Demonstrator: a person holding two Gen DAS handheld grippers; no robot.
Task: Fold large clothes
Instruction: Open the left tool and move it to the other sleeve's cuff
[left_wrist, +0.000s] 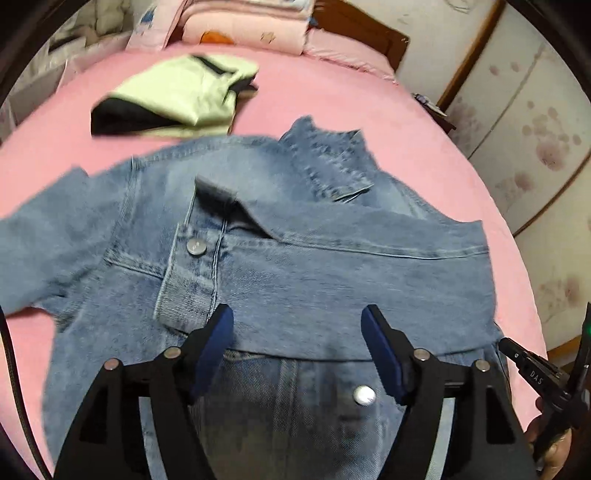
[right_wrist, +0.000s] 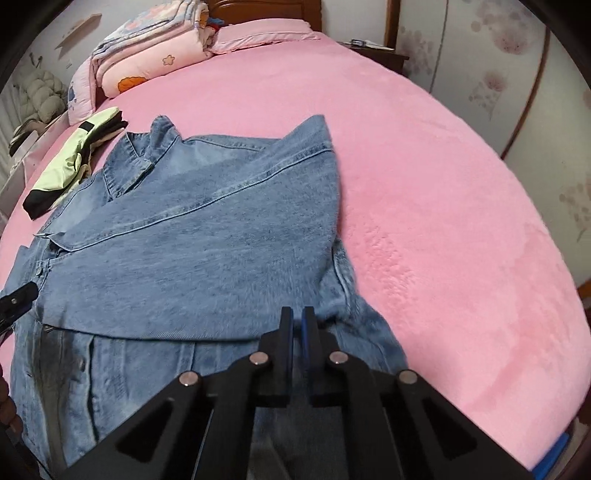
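Note:
A blue denim jacket (left_wrist: 280, 258) lies on the pink bed with its right sleeve folded across the chest; it also shows in the right wrist view (right_wrist: 207, 243). My left gripper (left_wrist: 297, 325) is open above the folded sleeve and the button front, holding nothing. My right gripper (right_wrist: 297, 321) is shut, with its tips over the jacket's right edge near the armpit; I cannot tell whether cloth is pinched. The left sleeve (left_wrist: 44, 236) still lies spread out to the left.
A folded pale-green and black garment (left_wrist: 177, 99) lies beyond the jacket, seen also in the right wrist view (right_wrist: 70, 162). Folded pink quilts (right_wrist: 147, 55) are stacked at the headboard. The pink bedspread (right_wrist: 443, 221) stretches to the right. A nightstand (right_wrist: 373, 50) and wall stand beyond.

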